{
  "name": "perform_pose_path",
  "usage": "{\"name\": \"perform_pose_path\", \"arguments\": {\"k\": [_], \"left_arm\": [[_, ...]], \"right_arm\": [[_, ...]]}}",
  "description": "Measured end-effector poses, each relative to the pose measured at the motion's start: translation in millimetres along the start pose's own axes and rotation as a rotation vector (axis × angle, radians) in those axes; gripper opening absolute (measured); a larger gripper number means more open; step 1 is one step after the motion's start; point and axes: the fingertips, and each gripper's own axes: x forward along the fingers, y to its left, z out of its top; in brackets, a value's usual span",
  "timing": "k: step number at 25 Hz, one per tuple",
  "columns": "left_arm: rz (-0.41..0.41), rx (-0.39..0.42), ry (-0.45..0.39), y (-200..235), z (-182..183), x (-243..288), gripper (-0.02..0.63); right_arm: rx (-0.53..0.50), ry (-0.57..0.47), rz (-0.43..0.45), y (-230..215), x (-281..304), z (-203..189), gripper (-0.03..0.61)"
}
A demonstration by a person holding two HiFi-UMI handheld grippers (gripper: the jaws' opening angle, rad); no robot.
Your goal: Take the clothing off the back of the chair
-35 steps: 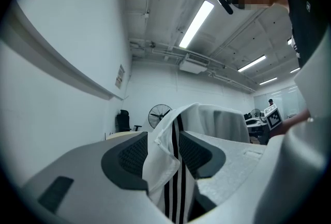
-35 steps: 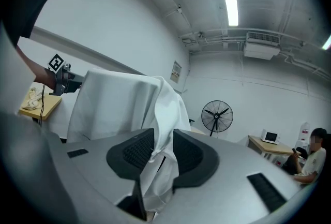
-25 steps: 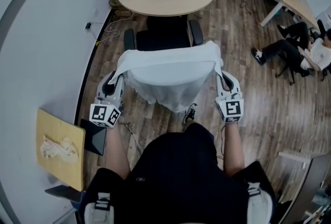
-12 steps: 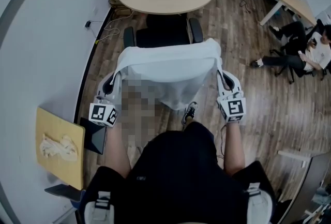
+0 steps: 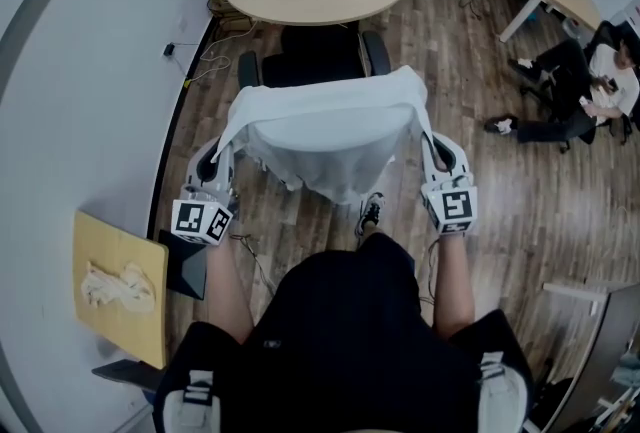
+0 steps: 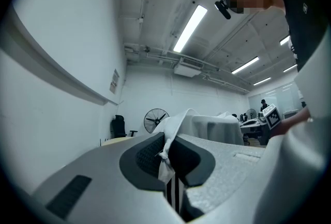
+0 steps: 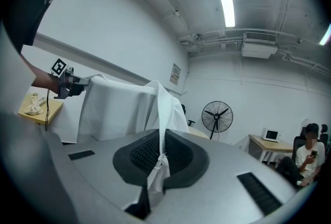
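L tongs (image 5: 221,155) at 9 o'clock & R tongs (image 5: 433,145) at 3 each clamp white garment (image 5: 325,133) on chair (image 5: 318,69): prob light, limp, so grip its 2 side edges.

The head camera is looking steeply down from well above the left claw (image 5: 222,159) and right claw (image 5: 433,149). Each claw camera is riding close behind its jaws, facing along them. All three are sharing the cloth (image 5: 325,136) between the claws; both claw cameras are catching the fan (image 6: 155,119) beyond.
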Motion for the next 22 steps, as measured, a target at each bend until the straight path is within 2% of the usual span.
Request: {"name": "perform_pose_path", "arguments": {"k": [22], "left_arm": [[-0.047, 0.006, -0.024, -18.4, 5.4, -32.7, 0.003]], "right_arm": [[0.022, -0.028, -0.035, 33.1, -44.4, 2.5, -0.002]]}}
